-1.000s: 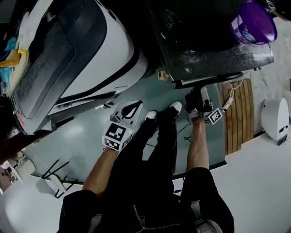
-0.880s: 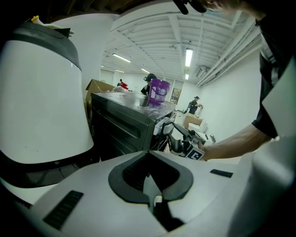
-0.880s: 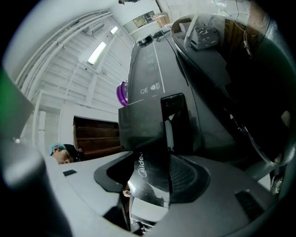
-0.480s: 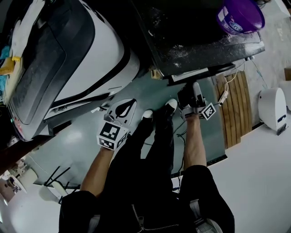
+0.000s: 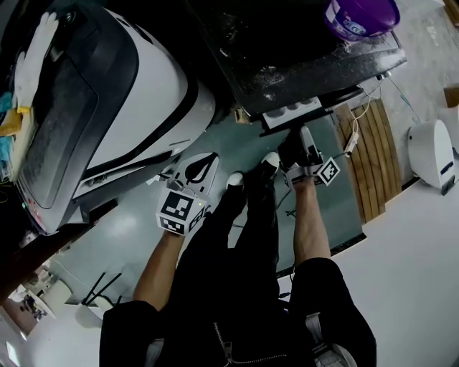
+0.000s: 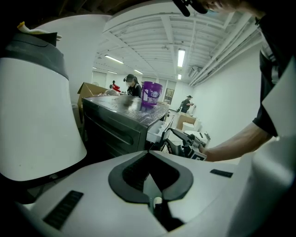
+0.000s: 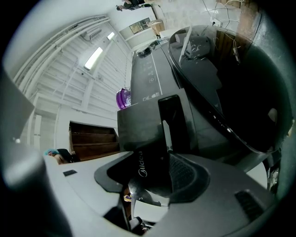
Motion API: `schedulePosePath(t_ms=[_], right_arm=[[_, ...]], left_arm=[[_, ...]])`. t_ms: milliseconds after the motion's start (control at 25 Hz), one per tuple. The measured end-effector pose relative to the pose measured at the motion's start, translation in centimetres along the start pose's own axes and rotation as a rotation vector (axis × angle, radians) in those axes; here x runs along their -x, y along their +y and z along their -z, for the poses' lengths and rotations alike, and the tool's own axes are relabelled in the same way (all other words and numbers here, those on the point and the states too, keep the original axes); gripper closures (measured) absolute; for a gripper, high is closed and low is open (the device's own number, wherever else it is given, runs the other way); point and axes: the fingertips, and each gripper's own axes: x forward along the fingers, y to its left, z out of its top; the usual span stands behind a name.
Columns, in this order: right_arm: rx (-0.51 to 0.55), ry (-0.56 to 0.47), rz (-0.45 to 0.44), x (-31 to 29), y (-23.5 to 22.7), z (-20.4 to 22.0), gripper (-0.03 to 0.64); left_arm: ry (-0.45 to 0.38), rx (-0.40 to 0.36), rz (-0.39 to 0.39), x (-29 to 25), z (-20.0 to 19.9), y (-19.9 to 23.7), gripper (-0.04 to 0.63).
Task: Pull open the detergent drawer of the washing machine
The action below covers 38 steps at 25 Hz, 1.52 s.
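Detergent drawer (image 7: 144, 139) sits between the jaws of the right gripper (image 7: 150, 177): the two ribbed pads are clamped on its dark front panel, which bears a pale brand name and fills the gap between them. In the head view the right gripper (image 5: 292, 145) reaches up to the drawer (image 5: 290, 112), which stands partly out of the washing machine (image 5: 287, 50), its white compartments showing just below the machine's dusty dark top. The same white compartments show in the left gripper view (image 6: 157, 131), jutting from the machine's front corner.

The left gripper (image 6: 149, 155) holds nothing; its jaws are together, tips touching. In the head view it (image 5: 205, 165) hangs above the green floor (image 5: 136, 215), well apart from the drawer, pointing towards the gap between the two machines.

Behind the drawer front, the right gripper view shows the machine's control panel (image 7: 152, 69) running away and its round dark door (image 7: 222, 92) to the right. A purple tub (image 5: 361, 16) stands on the machine's top near the far edge. Left of the washing machine stands a white appliance (image 5: 154, 100) with a dark lid. The person's shoes (image 5: 271, 161) rest on the floor between the grippers. A slatted wooden board (image 5: 373, 158) lies to the right of the right gripper, and a small white device (image 5: 432, 153) lies beyond it.
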Motion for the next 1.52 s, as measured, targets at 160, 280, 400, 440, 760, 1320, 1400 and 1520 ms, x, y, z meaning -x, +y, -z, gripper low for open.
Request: schedulePosePath(t_ms=[160,280,400,440,760,1320,1400,1520], right_arm=[[-0.001,-0.024,0.009,0.9,0.2,0.1,0.399],[-0.009,-0.042,0.014,1.5,0.4,0.2,0.399],[-0.016,-0.064,0.020,2.3,0.6,0.2,0.400],[-0.018,-0.073,0.021,2.6,0.7,0.2,0.400],[-0.025,-0.125,0.026,3.9,1.2,0.0,0.410],[-0.022,-0.143,-0.003,6.9,2.0,-0.1,0.449],[-0.019,-0.141,-0.013,7.6,2.5,-0.1,0.455],[-0.012,-0.137,0.007,8.7,2.6,0.0,0.463]], left_arm=[[0.002,-0.013,0.021,-0.2,-0.3,-0.4,0.577],[0.003,-0.022,0.030,-0.1,-0.5,-0.6,0.577],[0.007,-0.038,0.045,-0.2,-0.9,-0.9,0.577],[0.006,-0.042,0.051,-0.2,-1.0,-1.0,0.577],[0.012,-0.075,0.095,-0.8,-1.8,-2.2,0.577],[0.016,-0.109,0.123,-0.5,-1.9,-3.7,0.577],[0.018,-0.111,0.126,-0.4,-1.5,-4.0,0.577],[0.031,-0.119,0.133,-0.4,-0.9,-4.3,0.577]])
